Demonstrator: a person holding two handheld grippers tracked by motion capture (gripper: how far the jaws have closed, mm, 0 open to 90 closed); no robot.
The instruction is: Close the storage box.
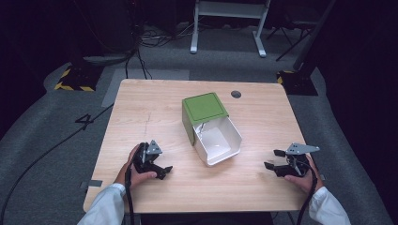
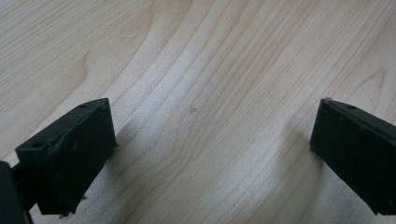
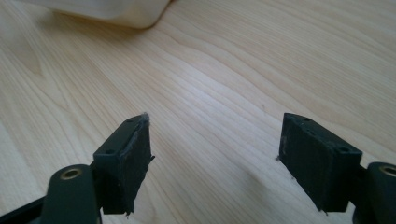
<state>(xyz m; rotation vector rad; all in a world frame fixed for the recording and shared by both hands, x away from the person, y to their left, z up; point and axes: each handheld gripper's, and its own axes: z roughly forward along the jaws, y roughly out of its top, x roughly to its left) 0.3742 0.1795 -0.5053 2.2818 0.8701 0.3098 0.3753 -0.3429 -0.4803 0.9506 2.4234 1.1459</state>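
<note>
1. I see a wooden desk (image 1: 155, 112) from the high view, with a green box (image 1: 202, 112) near its middle, slightly toward the far side.
2. A white drawer (image 1: 218, 143) sticks out of the box on the near side, pulled open toward me; its inside looks bare apart from a small glint I cannot make out.
3. My left tool (image 1: 162, 169) sits low over the near-left part of the desk, well apart from the box, held in the left hand (image 1: 136, 176).
4. In the left gripper view that tool (image 2: 212, 140) has its jaws spread wide, with bare wood grain between them and nothing gripped.
5. My right tool (image 1: 274, 160) rests at the near-right part of the desk, held in the right hand (image 1: 302, 180), pointing left toward the drawer but apart from it.
6. In the right gripper view this tool (image 3: 215, 158) is also spread, jaws well apart over bare wood, nothing pinched.
7. At the top left of the right gripper view I see a pale rounded edge, the drawer (image 3: 116, 11), ahead of the jaws and not touching them.
8. A small dark round cap (image 1: 236, 94) sits in the desk's far side, just beyond the box.
9. White sleeves (image 1: 105, 208) cover both forearms at the bottom of the high view.
10. Beyond the desk is grey floor (image 1: 42, 122) with cables (image 1: 51, 147) and a white frame (image 1: 230, 18).
</note>
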